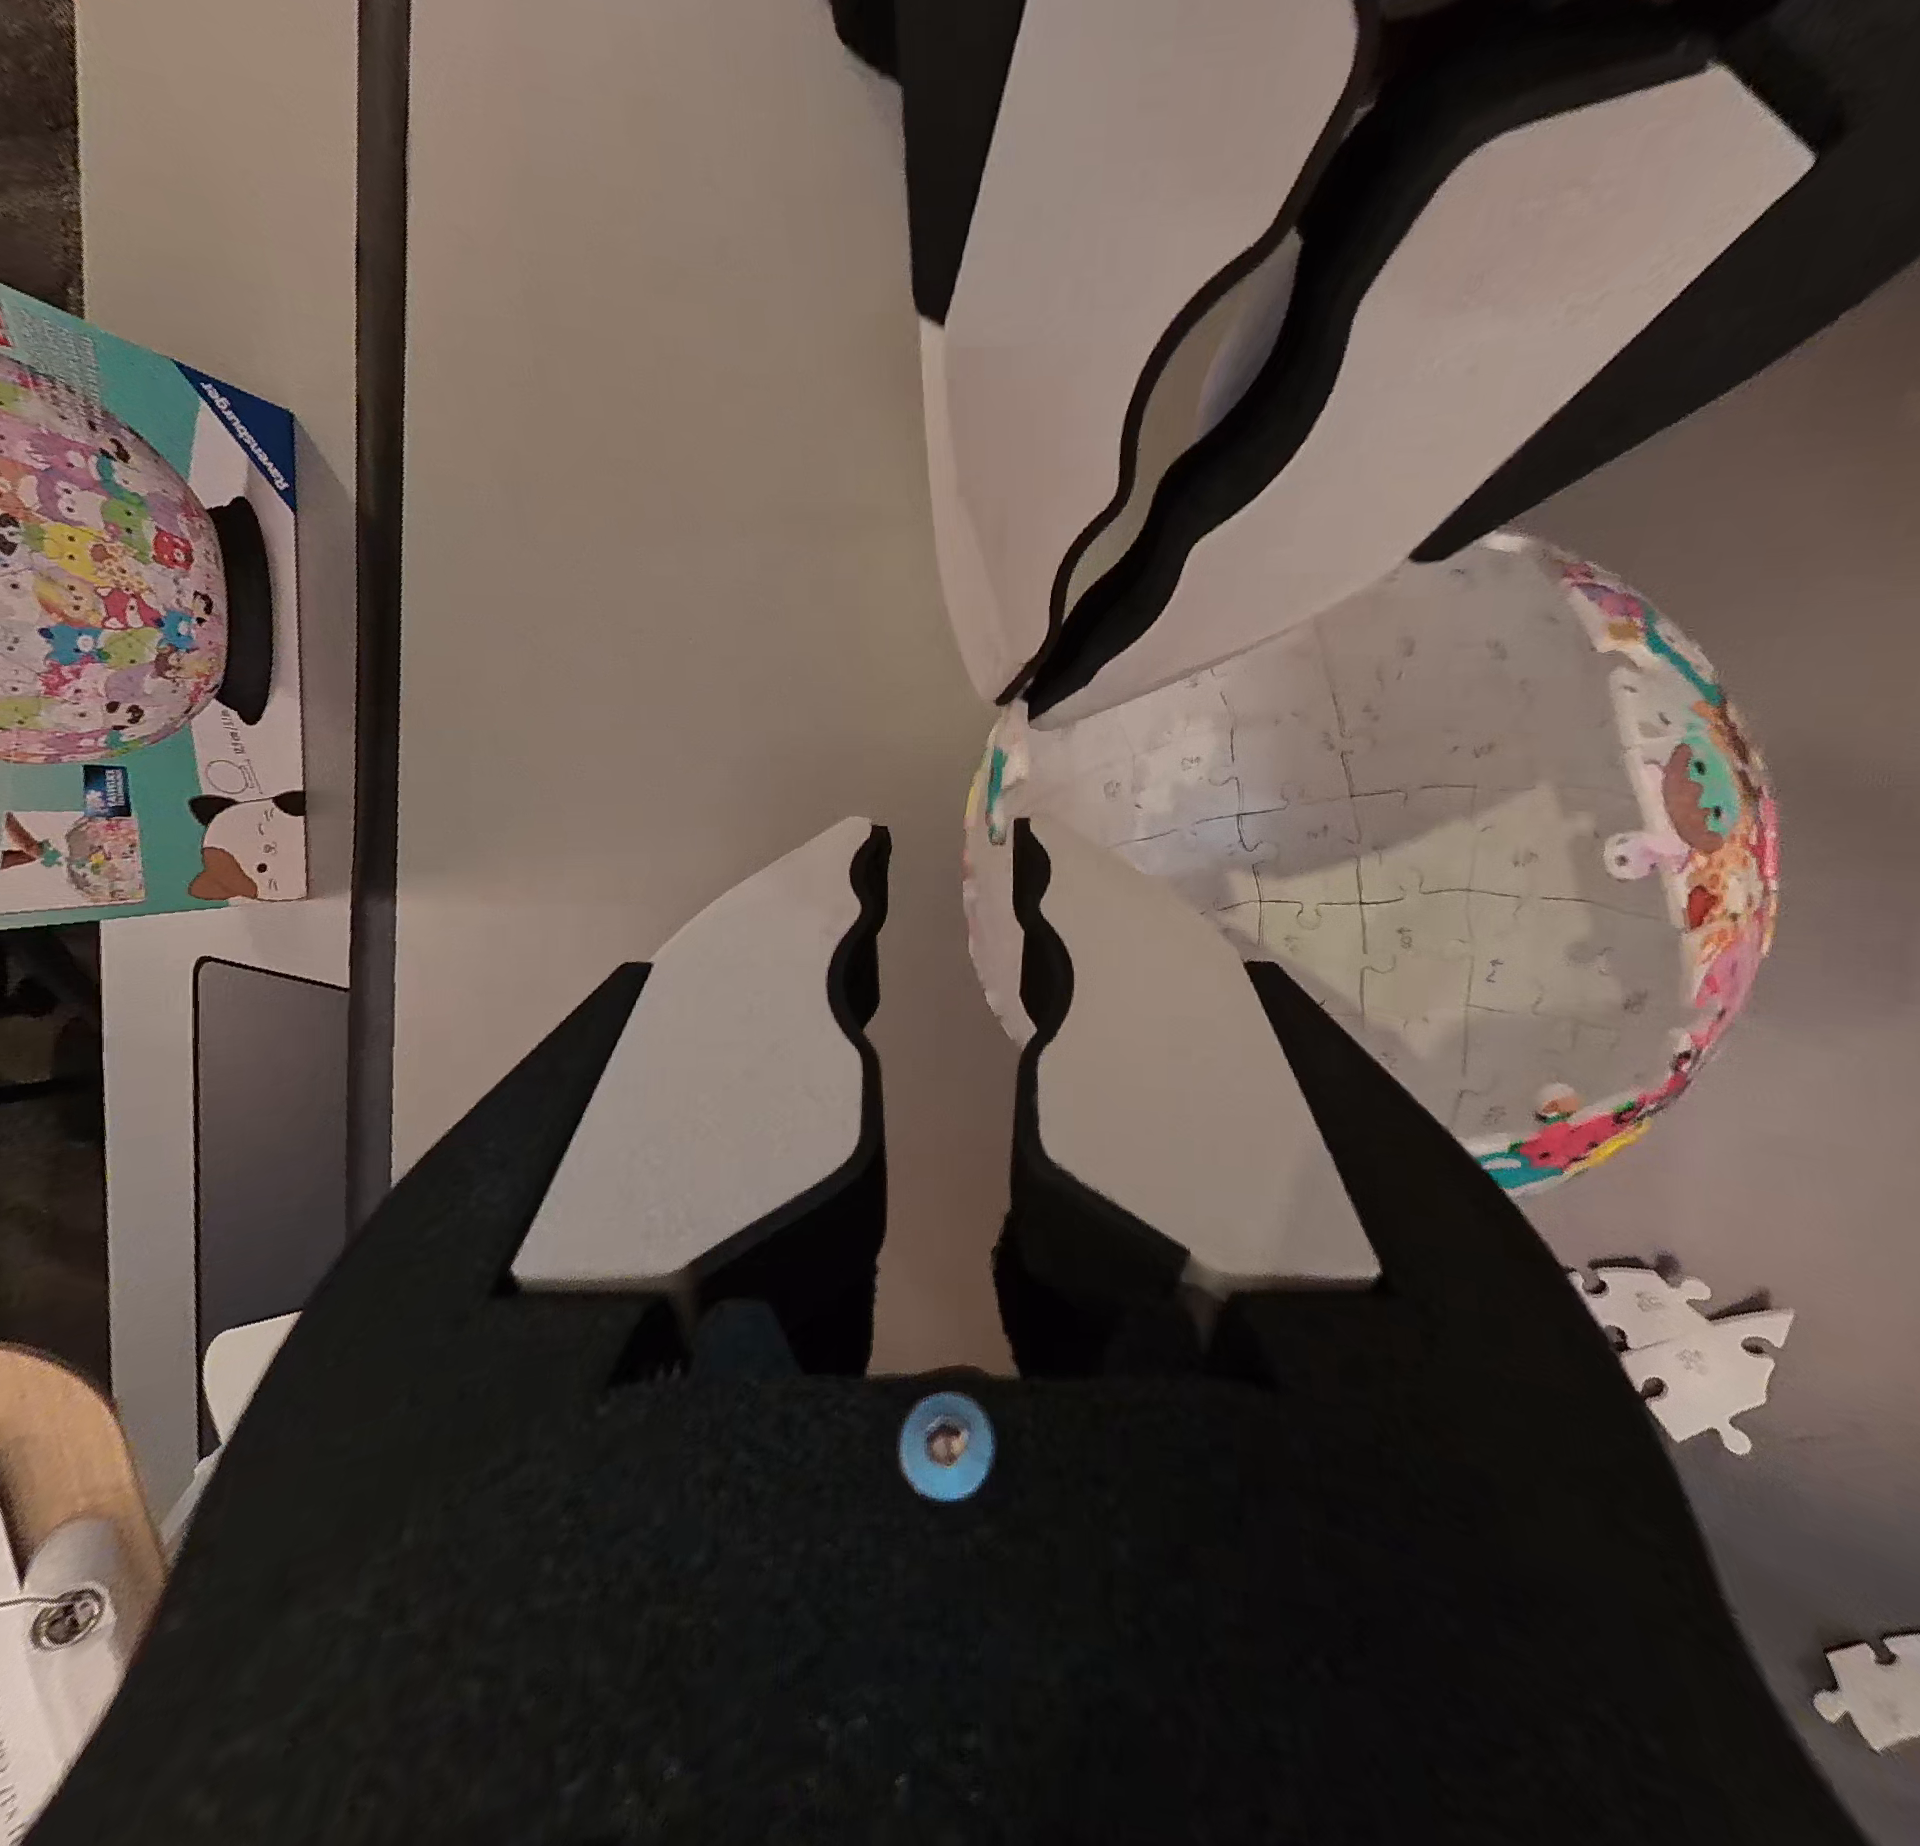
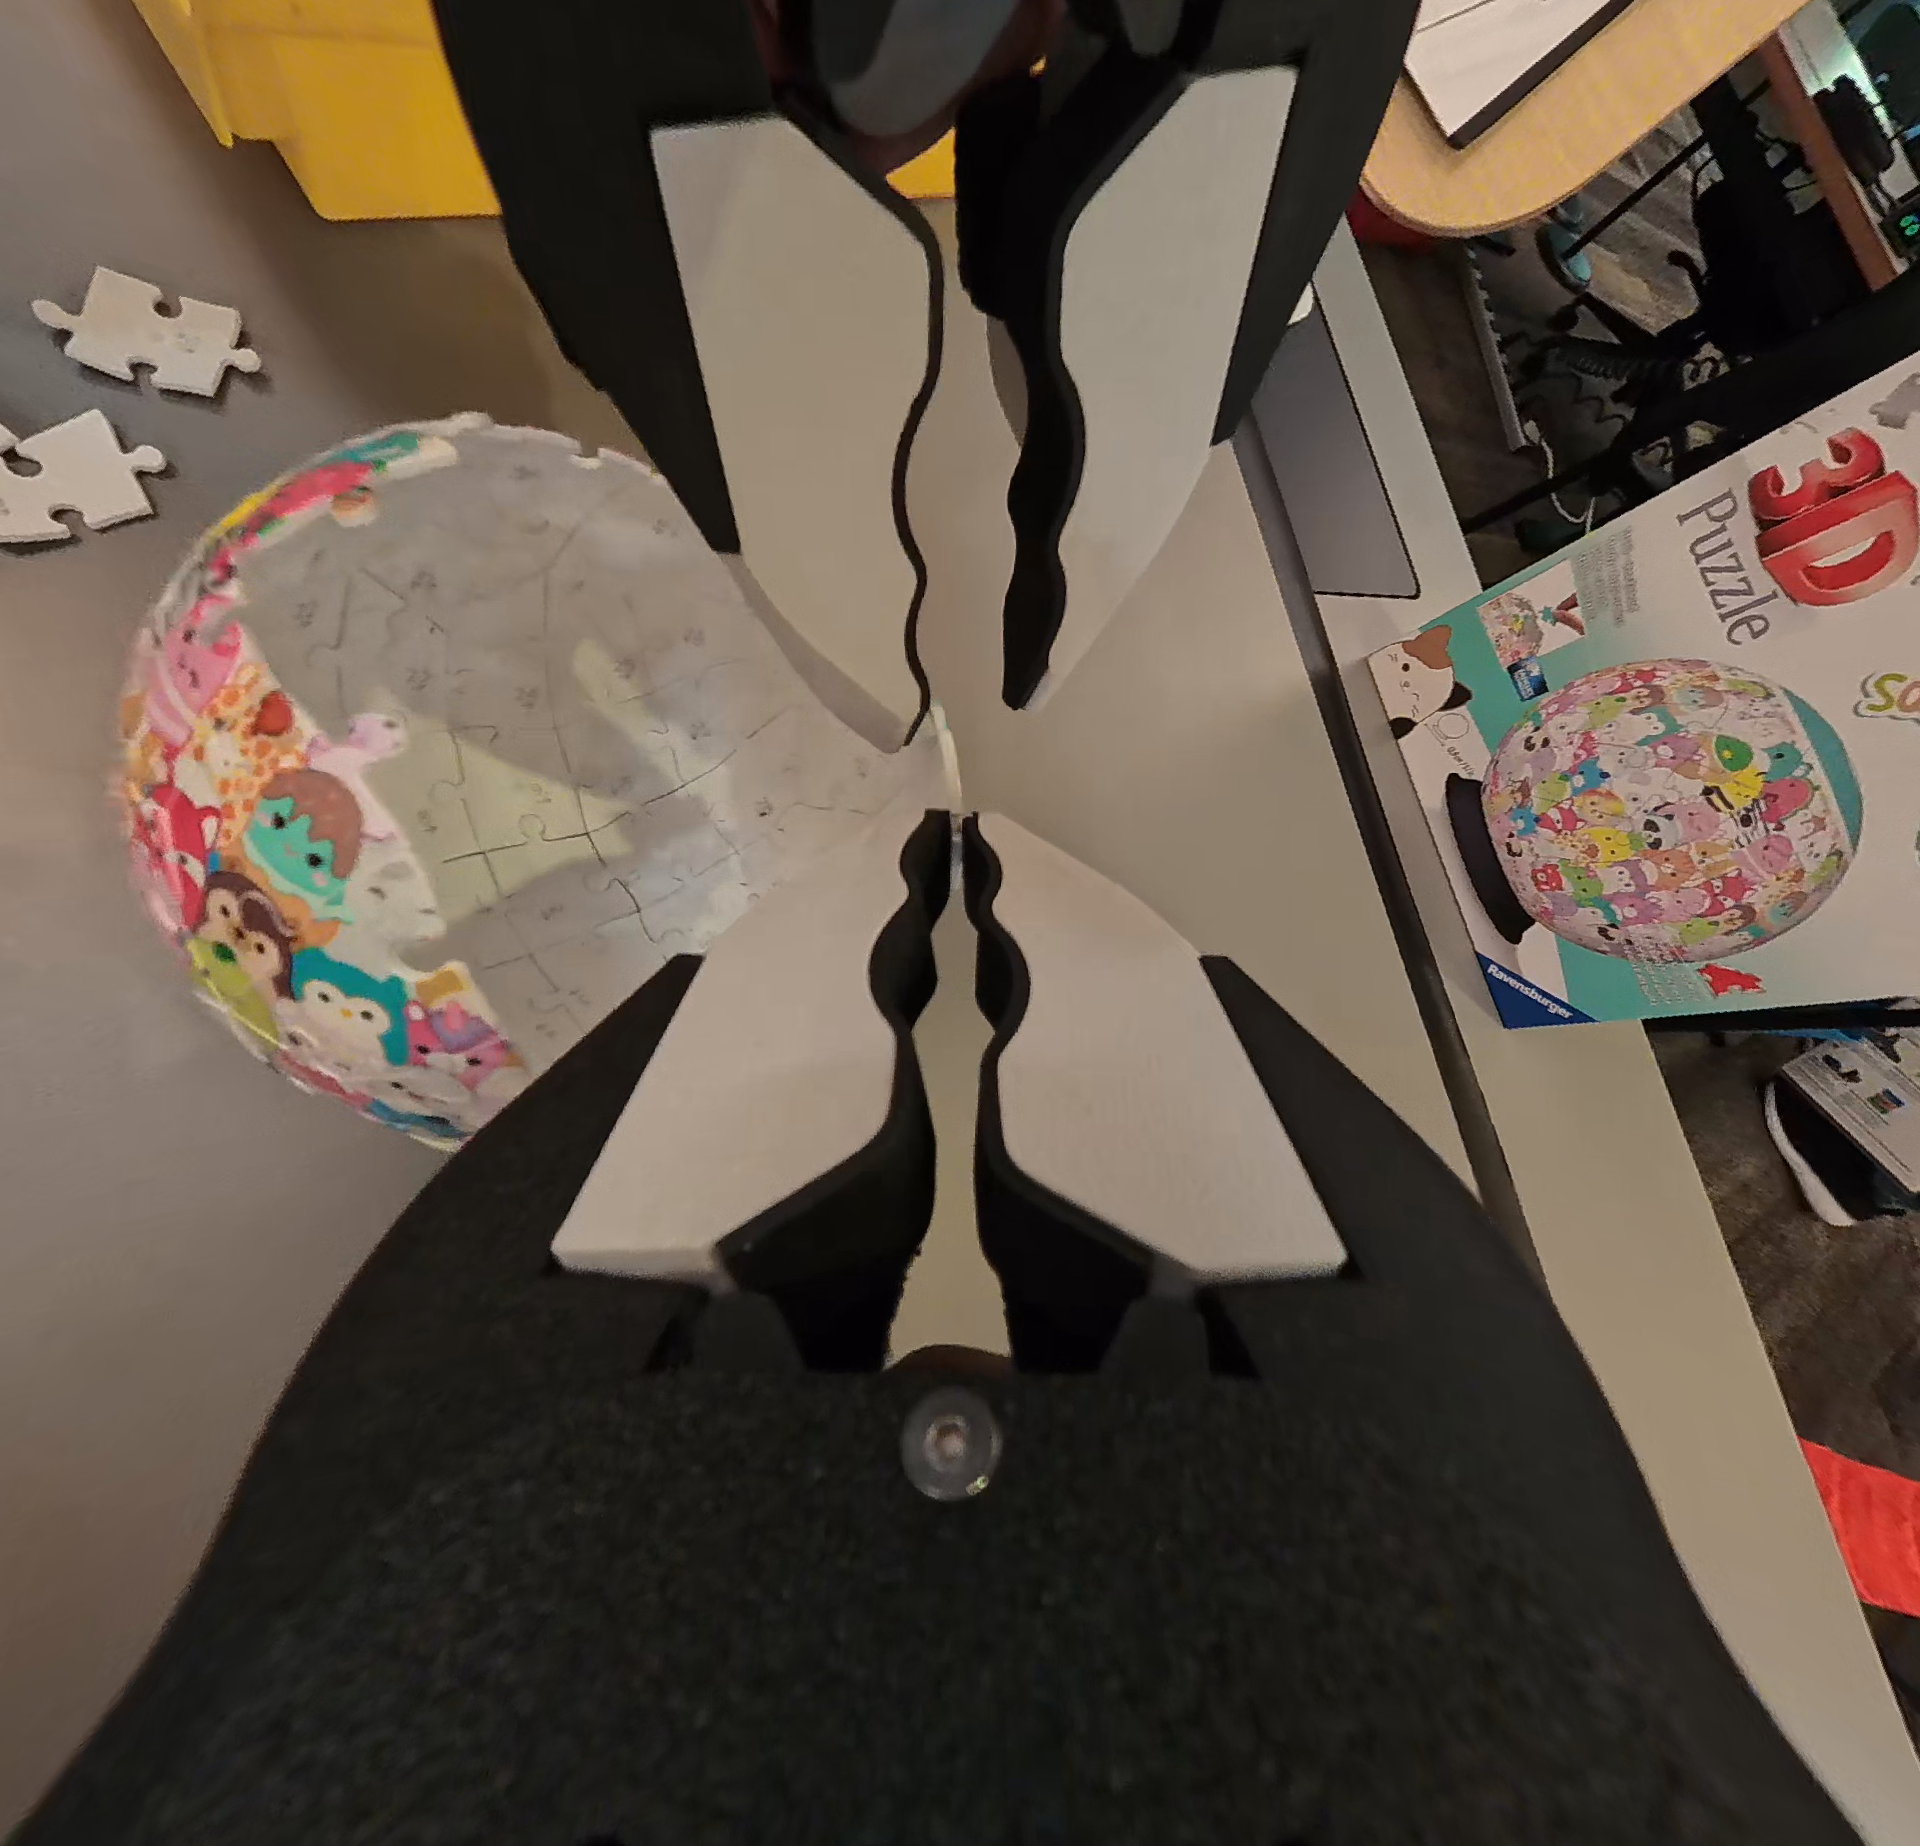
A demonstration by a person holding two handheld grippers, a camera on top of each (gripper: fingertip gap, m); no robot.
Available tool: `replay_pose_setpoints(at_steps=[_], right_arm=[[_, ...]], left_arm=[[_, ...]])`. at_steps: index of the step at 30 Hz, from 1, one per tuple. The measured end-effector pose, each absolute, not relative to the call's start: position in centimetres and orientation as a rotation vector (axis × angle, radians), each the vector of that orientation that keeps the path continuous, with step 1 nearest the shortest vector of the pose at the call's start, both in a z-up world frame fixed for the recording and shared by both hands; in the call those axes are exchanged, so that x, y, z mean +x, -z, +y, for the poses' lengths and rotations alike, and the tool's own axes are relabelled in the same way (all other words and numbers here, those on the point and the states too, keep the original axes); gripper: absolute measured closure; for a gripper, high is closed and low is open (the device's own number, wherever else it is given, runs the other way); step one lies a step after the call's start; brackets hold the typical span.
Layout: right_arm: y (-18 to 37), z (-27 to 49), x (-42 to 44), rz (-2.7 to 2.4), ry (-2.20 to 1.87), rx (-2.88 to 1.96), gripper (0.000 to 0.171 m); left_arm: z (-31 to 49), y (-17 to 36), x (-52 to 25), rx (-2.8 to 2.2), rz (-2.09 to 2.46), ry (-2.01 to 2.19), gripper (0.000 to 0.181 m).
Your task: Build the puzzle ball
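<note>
Pale grey and white, the bench carried a half-built puzzle ball, lying on its side with its open mouth toward the cameras, so the plain inner faces of the joined pieces showed and the bright cartoon print ran only round the outside. Both tools met at the ball's rim.

The right tool had its jaws pressed nearly together on a thin white edge at the rim; in the left wrist view the same tool came down from above with its tips pinching a small piece with a teal patch at the edge of the shell. It looked like a piece being fed into the rim, though whether it was already locked in could not be told.

The left tool stood a little spread, one finger outside the shell and the other just inside it, straddling the wall without clearly clamping it. That placing probably served to steady the light, curved shell and give something to push against while the piece was pressed home.

Loose white-backed puzzle pieces lay face down near the ball, within easy reach. The puzzle box sat well apart toward the bench's edge, its picture of the finished ball face up, likely kept as a reference. A yellow bin stood behind the work.
</note>
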State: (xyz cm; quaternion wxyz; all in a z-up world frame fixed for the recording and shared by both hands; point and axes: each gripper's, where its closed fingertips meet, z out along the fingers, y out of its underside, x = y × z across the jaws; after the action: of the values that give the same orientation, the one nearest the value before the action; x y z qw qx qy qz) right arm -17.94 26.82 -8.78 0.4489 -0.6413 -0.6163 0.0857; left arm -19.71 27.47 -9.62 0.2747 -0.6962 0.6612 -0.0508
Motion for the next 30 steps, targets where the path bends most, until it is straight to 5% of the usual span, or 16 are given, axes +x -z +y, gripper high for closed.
replay_pose_setpoints(at_steps=[30], right_arm=[[8.7,26.8,-18.0,-1.531,-0.231,-1.565,0.169]], left_arm=[[26.9,9.0,-19.0,-1.909,1.751,0.307,0.158]])
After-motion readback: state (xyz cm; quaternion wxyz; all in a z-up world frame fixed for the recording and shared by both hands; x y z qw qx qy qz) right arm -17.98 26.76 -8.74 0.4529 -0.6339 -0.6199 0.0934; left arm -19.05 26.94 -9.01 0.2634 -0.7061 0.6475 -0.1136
